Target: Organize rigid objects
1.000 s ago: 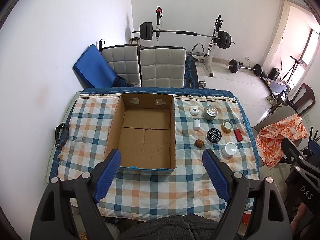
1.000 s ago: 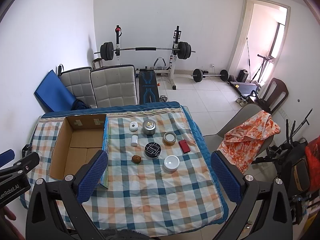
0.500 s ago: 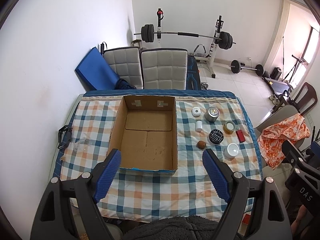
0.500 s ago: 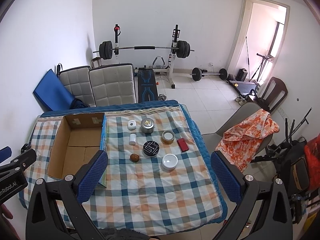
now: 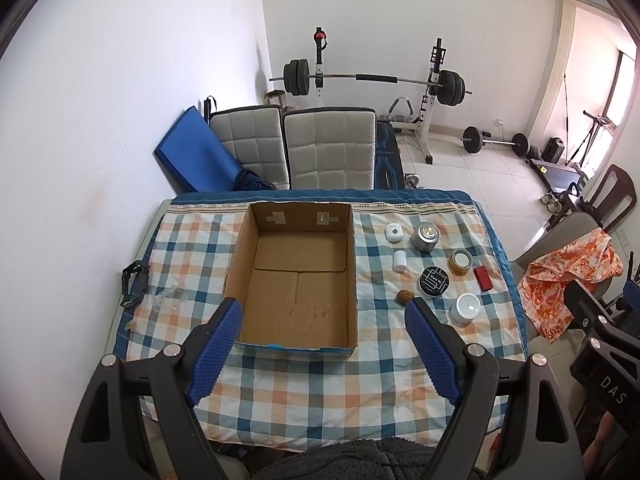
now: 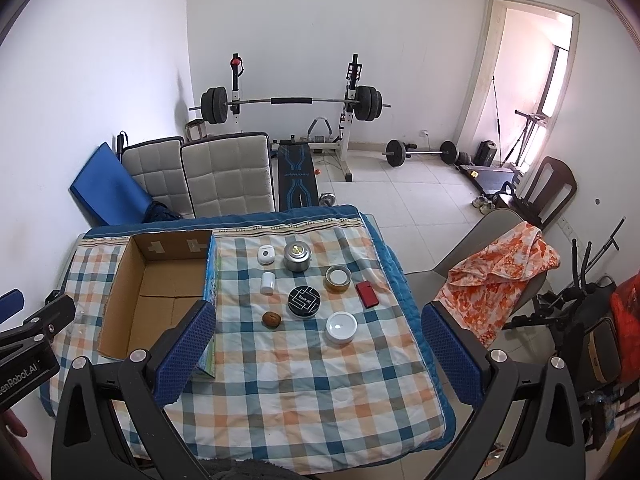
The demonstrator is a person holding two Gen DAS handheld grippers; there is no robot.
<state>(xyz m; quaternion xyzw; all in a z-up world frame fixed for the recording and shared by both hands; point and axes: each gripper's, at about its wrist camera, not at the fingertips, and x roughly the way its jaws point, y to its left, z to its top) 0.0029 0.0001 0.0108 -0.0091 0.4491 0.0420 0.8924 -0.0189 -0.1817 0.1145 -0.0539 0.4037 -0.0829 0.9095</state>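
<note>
An open, empty cardboard box (image 5: 296, 276) (image 6: 160, 292) sits on the checked tablecloth (image 5: 320, 392) (image 6: 304, 380). To its right lie several small objects: a white round case (image 6: 265, 255), a silver tin (image 6: 297, 258), a white bottle (image 6: 267, 282), a black round tin (image 6: 305, 301), a brown nut (image 6: 271, 318), a gold-rimmed jar (image 6: 338, 278), a red case (image 6: 367, 294) and a white lidded jar (image 6: 341, 327). My left gripper (image 5: 324, 320) is open and empty, high above the box's near edge. My right gripper (image 6: 318, 328) is open and empty, high above the objects.
Two padded chairs (image 5: 320, 148) and a blue mat (image 5: 196, 164) stand behind the table. A barbell rack (image 6: 292, 104) is at the back wall. A chair with an orange cloth (image 6: 500, 268) stands right of the table. A black clip (image 5: 134, 280) and clear plastic lie at the table's left edge.
Both grippers have drawn back and up a little, so the table, box and objects look slightly smaller and lower. Nothing on the table moved. Both stay open.
</note>
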